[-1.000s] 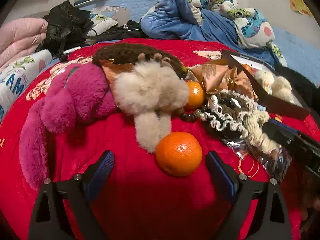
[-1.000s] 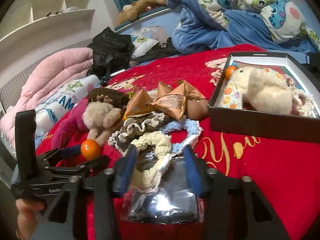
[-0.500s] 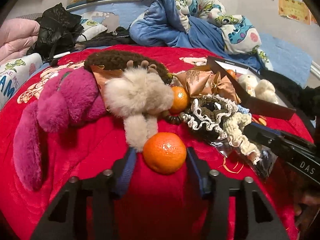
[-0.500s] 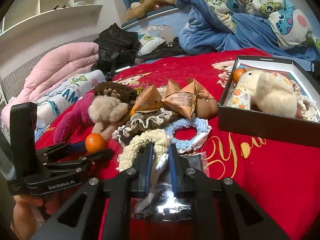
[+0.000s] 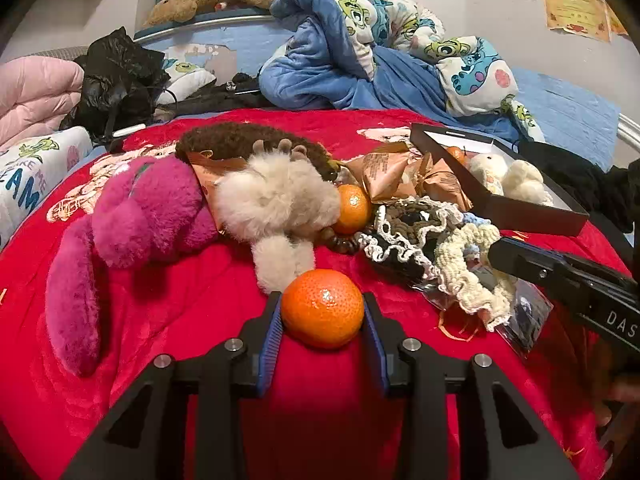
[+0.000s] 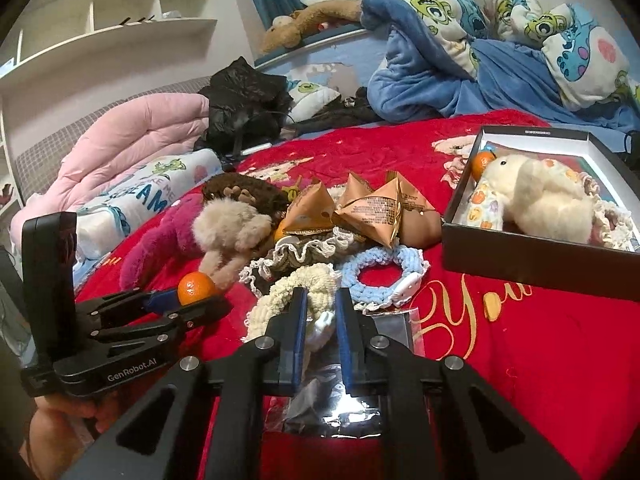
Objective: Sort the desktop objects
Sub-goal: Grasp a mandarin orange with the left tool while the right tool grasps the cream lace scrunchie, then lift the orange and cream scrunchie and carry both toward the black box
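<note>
My left gripper (image 5: 322, 312) is shut on a tangerine (image 5: 322, 307) on the red blanket; it also shows in the right wrist view (image 6: 195, 285). My right gripper (image 6: 321, 300) is shut on a cream crochet scrunchie (image 6: 296, 286), which lies over a clear plastic packet (image 6: 340, 400). A black box (image 6: 532, 252) at the right holds a cream plush toy (image 6: 548, 200) and another tangerine (image 6: 483, 162). A second loose tangerine (image 5: 352, 208) sits by the beige plush (image 5: 276, 204).
A pink plush (image 5: 136, 220), brown plush (image 5: 240, 142), orange snack packets (image 6: 360, 208), a blue scrunchie (image 6: 384, 272) and a frilled brown scrunchie (image 5: 404, 232) crowd the middle. Blue bedding (image 5: 360, 68) and a black bag (image 5: 116, 80) lie behind.
My left gripper closed from wide open onto the tangerine. My right gripper closed onto the cream scrunchie and drew it up slightly.
</note>
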The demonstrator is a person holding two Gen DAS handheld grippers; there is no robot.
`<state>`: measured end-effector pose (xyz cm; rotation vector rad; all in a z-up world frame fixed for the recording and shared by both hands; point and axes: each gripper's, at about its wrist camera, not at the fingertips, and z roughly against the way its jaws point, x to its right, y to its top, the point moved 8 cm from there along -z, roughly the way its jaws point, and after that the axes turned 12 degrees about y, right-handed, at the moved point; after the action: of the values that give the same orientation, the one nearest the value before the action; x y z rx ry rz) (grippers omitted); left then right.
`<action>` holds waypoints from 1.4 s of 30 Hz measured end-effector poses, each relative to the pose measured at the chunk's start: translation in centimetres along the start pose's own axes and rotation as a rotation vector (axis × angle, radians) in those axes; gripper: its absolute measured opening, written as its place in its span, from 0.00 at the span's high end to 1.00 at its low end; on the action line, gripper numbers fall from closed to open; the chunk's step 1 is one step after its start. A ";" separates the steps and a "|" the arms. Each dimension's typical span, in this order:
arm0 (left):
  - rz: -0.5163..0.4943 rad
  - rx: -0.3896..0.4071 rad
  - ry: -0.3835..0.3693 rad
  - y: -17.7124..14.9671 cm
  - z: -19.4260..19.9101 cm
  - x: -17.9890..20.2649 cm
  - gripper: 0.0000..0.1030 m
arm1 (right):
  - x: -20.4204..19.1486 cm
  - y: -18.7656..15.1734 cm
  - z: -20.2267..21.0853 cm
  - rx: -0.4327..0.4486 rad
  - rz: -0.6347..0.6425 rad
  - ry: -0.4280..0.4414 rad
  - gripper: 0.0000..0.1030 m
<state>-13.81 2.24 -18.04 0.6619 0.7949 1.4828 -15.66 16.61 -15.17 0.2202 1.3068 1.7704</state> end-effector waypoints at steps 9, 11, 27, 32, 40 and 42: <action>-0.017 0.029 0.009 -0.7 1.4 0.2 0.62 | -0.6 0.0 1.5 0.050 -0.005 0.021 0.92; -0.016 0.027 0.007 -0.9 1.6 0.3 0.62 | -0.6 0.0 1.8 0.057 -0.024 0.042 0.92; 0.008 0.024 0.003 -1.1 1.7 -0.2 0.62 | -0.3 -1.3 0.0 -0.049 -0.077 0.076 0.79; 0.014 0.023 -0.003 -1.0 1.6 -0.2 0.62 | -0.3 -1.7 -0.8 -0.092 -0.087 0.087 0.77; 0.016 0.025 -0.005 -1.0 1.6 -0.2 0.62 | -0.2 -2.2 -1.6 -0.133 -0.085 0.098 0.89; 0.017 0.026 -0.004 -1.0 1.7 -0.3 0.62 | 0.1 -2.2 -1.5 -0.124 -0.104 0.110 0.89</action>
<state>-11.88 2.09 -17.79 0.6931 0.8084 1.4880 -15.38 15.73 -17.68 -0.0143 1.2570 1.7884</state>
